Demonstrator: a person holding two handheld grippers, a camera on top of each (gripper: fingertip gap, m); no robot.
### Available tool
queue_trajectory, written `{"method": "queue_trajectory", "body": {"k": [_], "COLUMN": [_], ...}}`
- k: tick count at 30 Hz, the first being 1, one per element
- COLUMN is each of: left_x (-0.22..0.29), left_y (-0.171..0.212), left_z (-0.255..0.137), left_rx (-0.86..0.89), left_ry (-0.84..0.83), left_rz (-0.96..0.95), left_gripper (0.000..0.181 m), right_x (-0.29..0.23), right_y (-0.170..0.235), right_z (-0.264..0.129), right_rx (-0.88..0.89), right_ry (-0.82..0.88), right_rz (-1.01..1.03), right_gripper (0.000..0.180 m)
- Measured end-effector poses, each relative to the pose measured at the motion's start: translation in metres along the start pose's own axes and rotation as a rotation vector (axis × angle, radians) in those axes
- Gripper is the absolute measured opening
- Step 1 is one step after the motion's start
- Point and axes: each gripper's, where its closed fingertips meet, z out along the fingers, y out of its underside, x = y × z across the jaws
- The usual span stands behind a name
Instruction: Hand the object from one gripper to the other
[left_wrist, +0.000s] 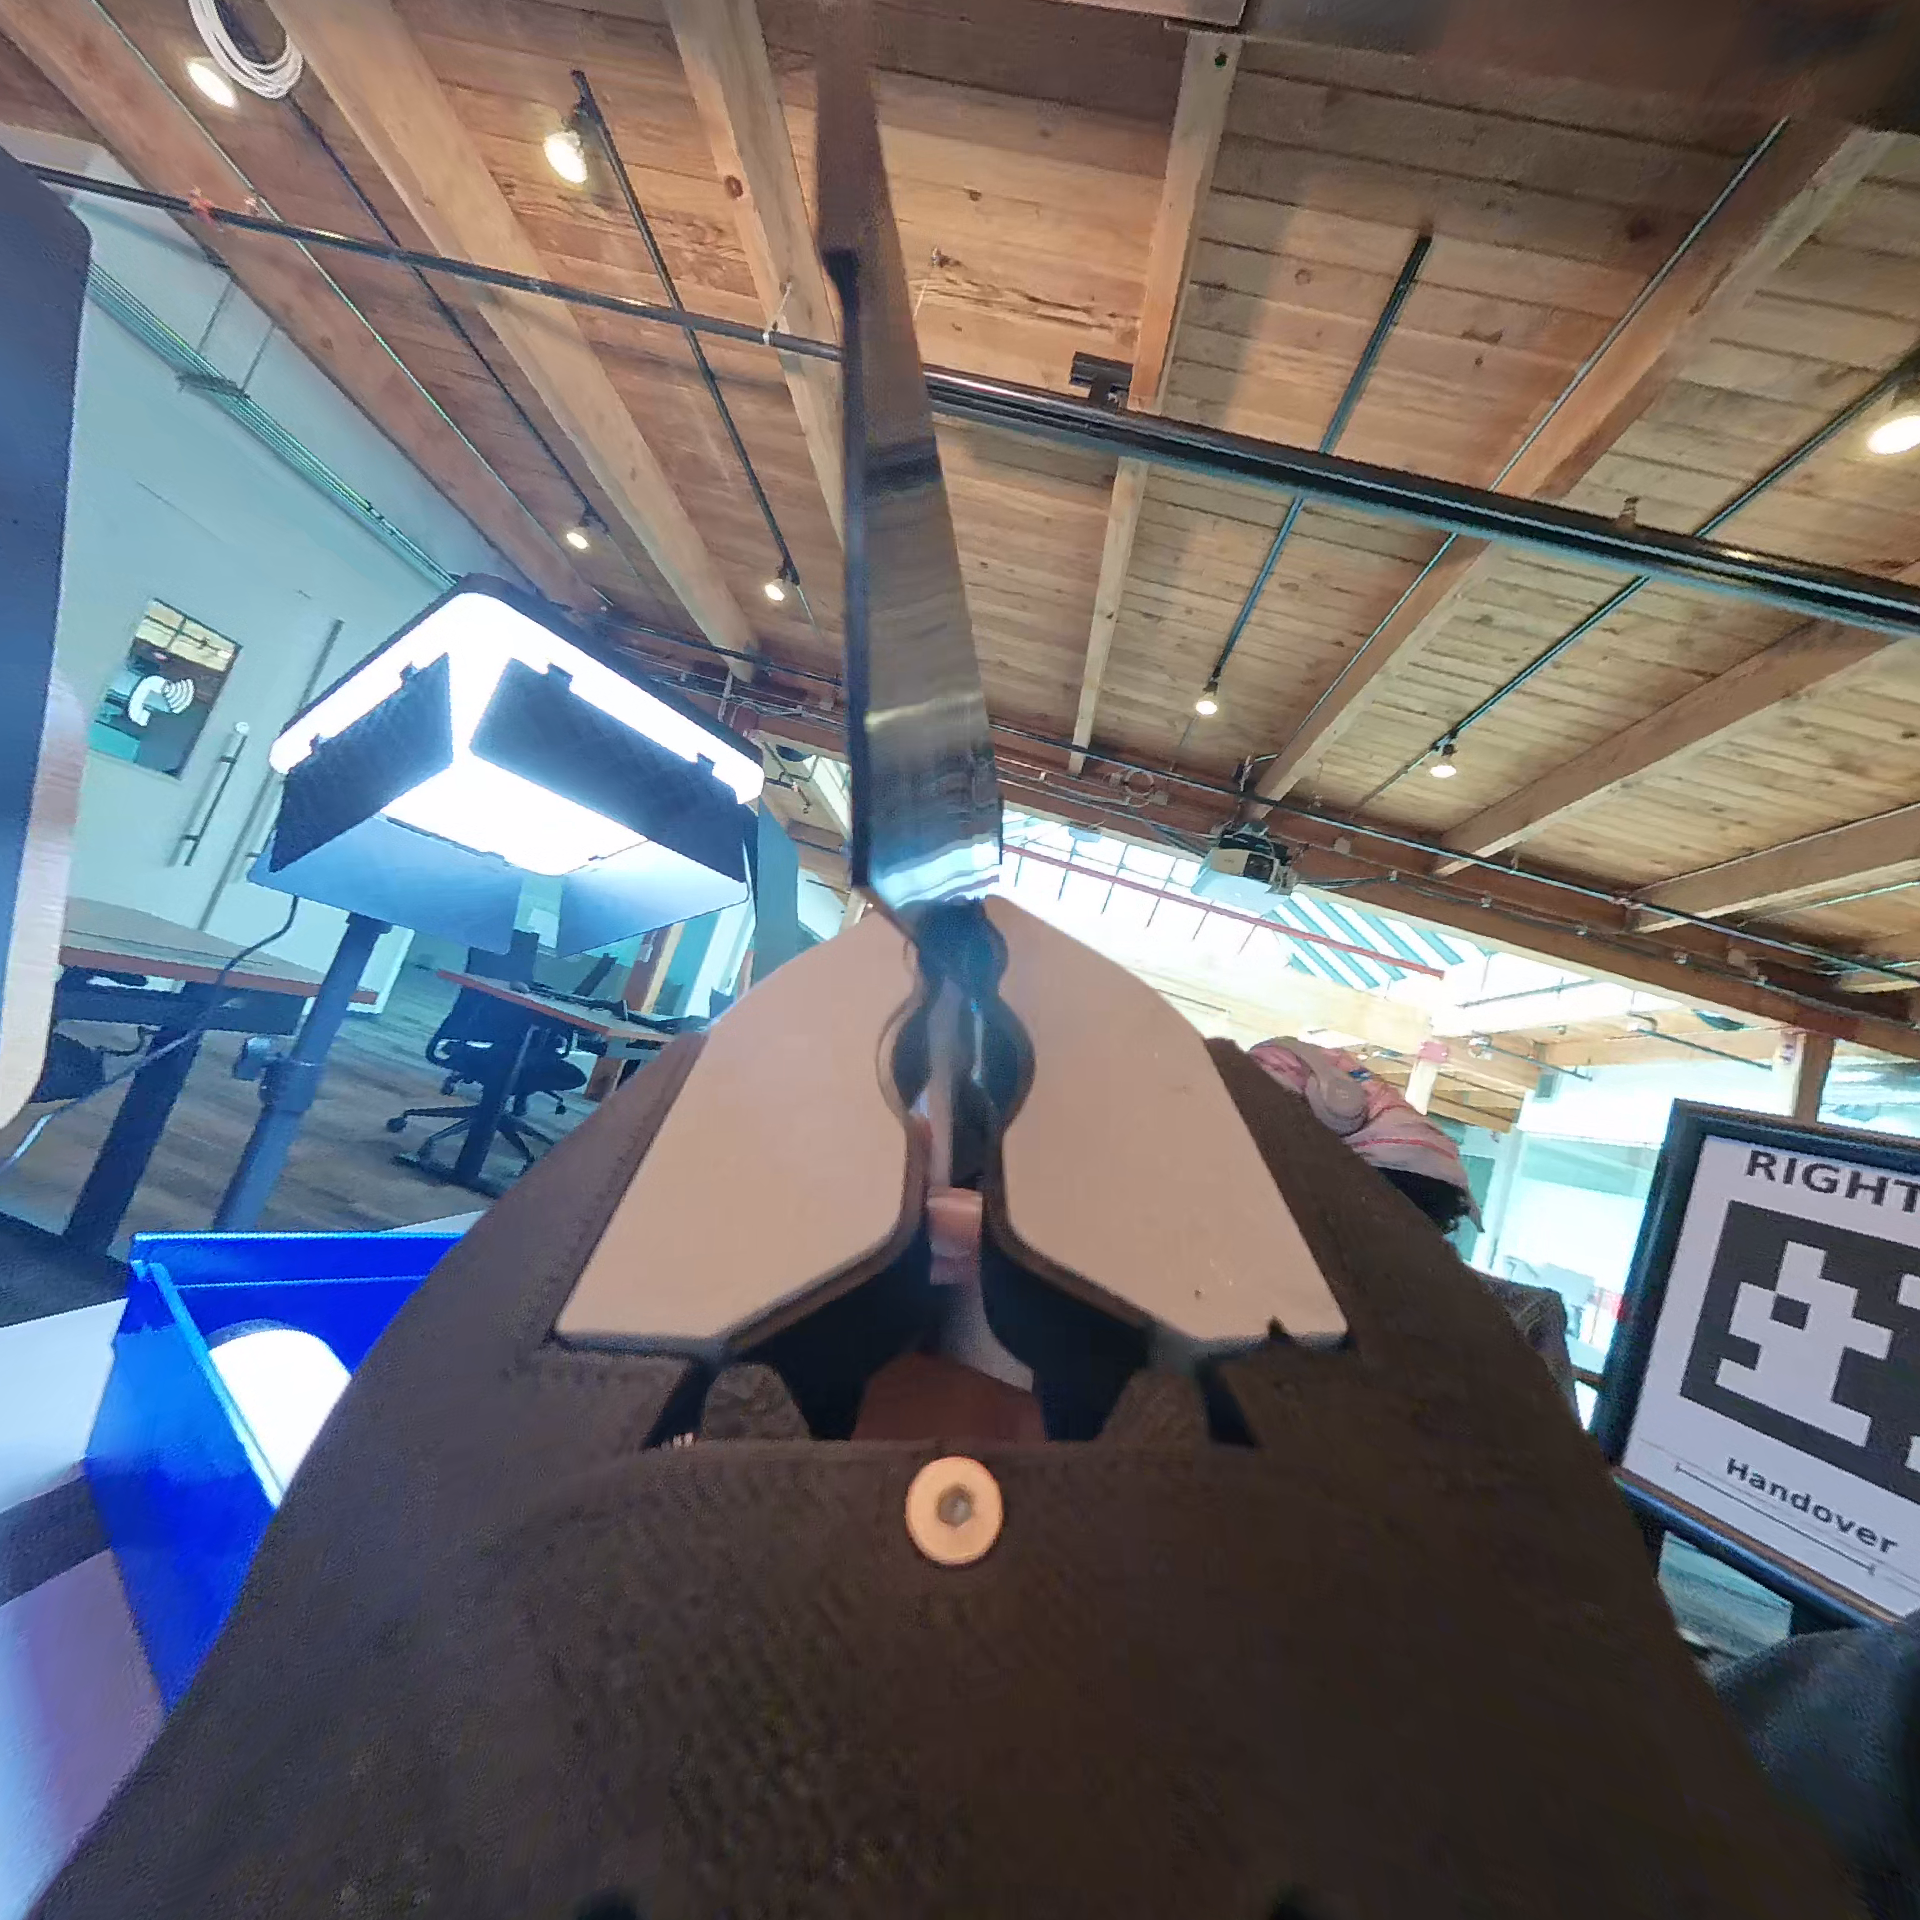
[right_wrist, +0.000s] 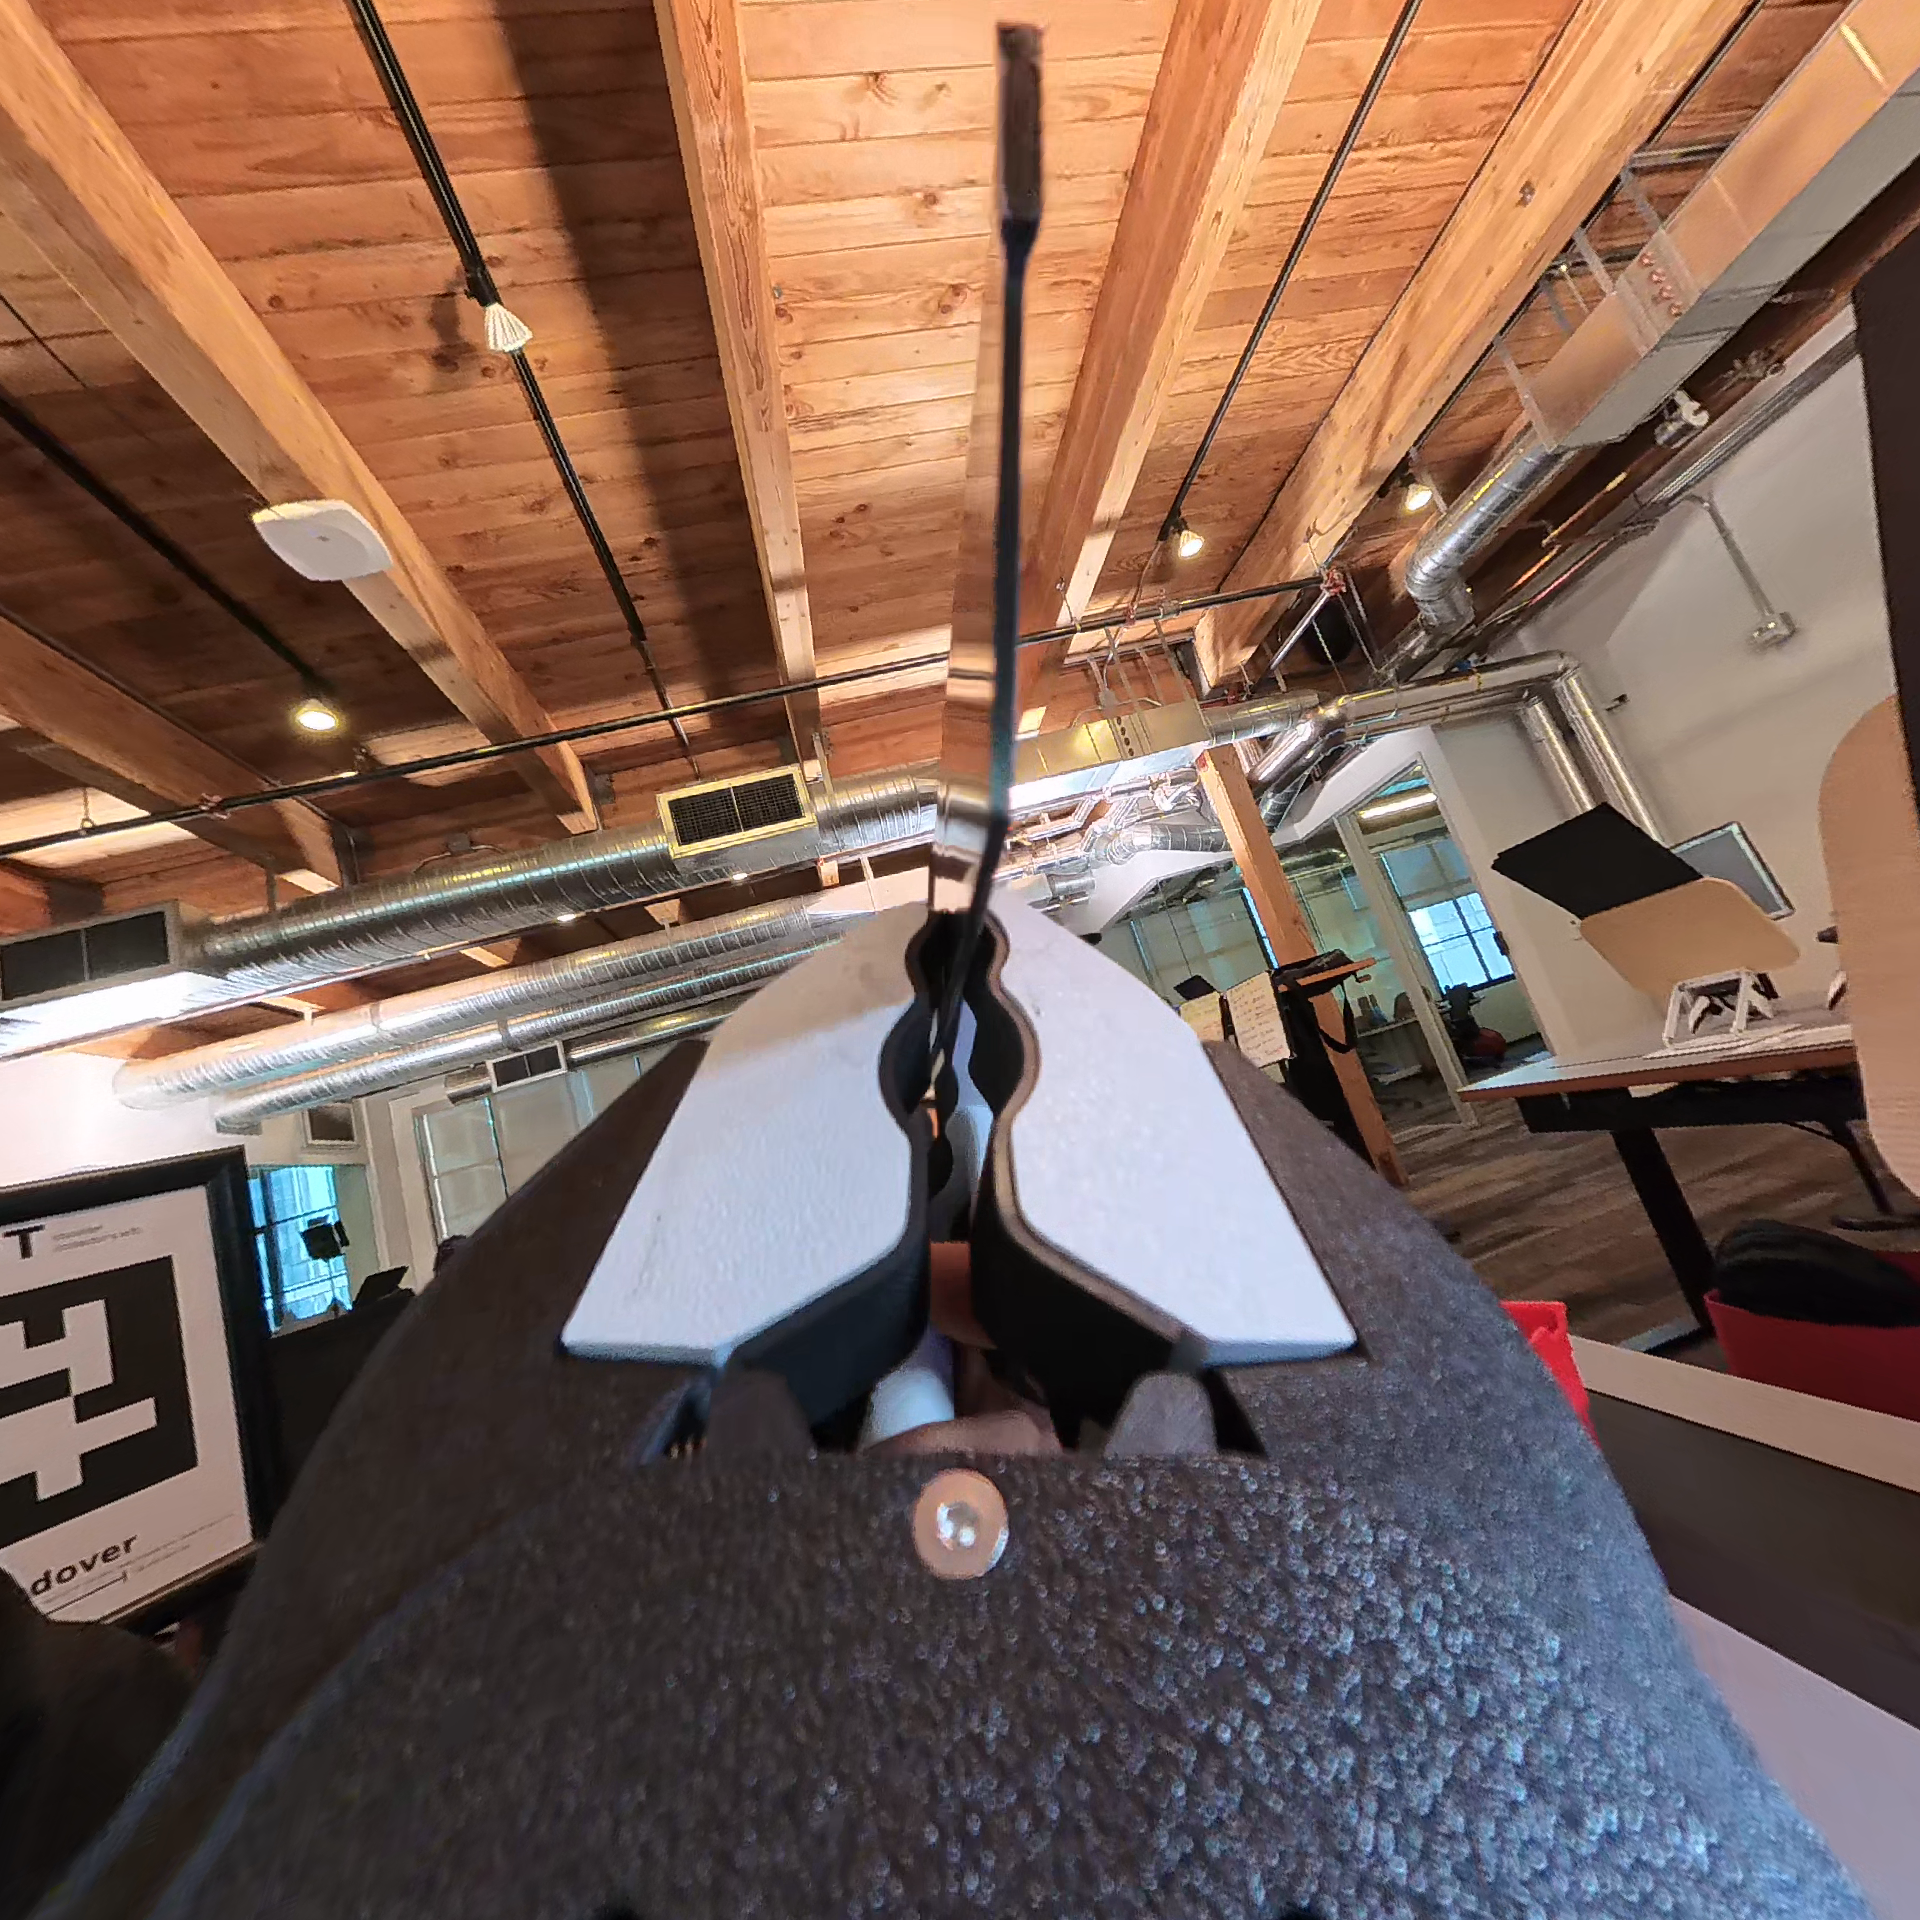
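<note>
both tools are pointed up toward the wooden ceiling (left_wrist: 1351, 260), and each wrist view shows a thin, flat, shiny strip rising from between closed fingers. in the left wrist view the left tool (left_wrist: 951, 914) is seen clamped narrow on the object (left_wrist: 904, 540), a dark reflective blade-like piece that stands nearly upright and reaches the top of the frame. in the right wrist view the right tool (right_wrist: 961, 925) is likewise pinched shut on a thin dark strip (right_wrist: 1003, 520), seen almost edge-on, with a rougher dark tip at its far end. whether these are one item gripped by both tools or two separate items cannot be told, since neither view shows the other tool. if it is one item, the handover would be judged at its shared-grip stage, with one tool's release left to do. the upright hold probably keeps the strip clear of the desk (right_wrist: 1818, 1538) and limits sag. a marker board (left_wrist: 1787, 1361) stands at the side, and a blue bin (left_wrist: 197, 1382) sits low on the left.
</note>
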Motion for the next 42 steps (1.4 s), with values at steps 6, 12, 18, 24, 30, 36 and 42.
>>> {"method": "queue_trajectory", "body": {"k": [6, 12, 18, 24, 30, 36, 42], "left_x": [0.006, 0.008, 0.014, 0.013, 0.015, 0.017, 0.022], "left_y": [-0.008, -0.011, -0.003, -0.005, -0.013, -0.023, -0.005], "left_z": [-0.002, -0.004, 0.0, -0.002, -0.004, -0.006, 0.002], "left_rx": [-0.011, 0.002, 0.031, 0.043, 0.013, -0.008, -0.019], "left_ry": [0.051, 0.087, 0.11, 0.062, 0.117, 0.138, 0.108], "left_rz": [-0.01, -0.049, -0.057, 0.064, 0.007, -0.017, 0.029], "left_gripper": [0.002, 0.0, 0.014, 0.004, 0.002, 0.001, 0.007], "right_x": [-0.005, -0.009, -0.015, -0.014, -0.014, -0.017, -0.021], "right_y": [0.003, 0.005, -0.001, 0.008, 0.002, -0.006, 0.0], "right_z": [0.003, 0.002, 0.001, 0.004, 0.003, 0.0, 0.001], "right_rx": [-0.037, -0.039, 0.03, -0.015, -0.025, -0.004, 0.045], "right_ry": [-0.047, -0.063, -0.066, -0.048, -0.069, -0.097, -0.109], "right_rz": [0.005, -0.034, -0.05, -0.077, -0.055, -0.054, -0.022], "right_gripper": [0.006, 0.002, 0.002, 0.003, 0.006, 0.002, 0.002]}}
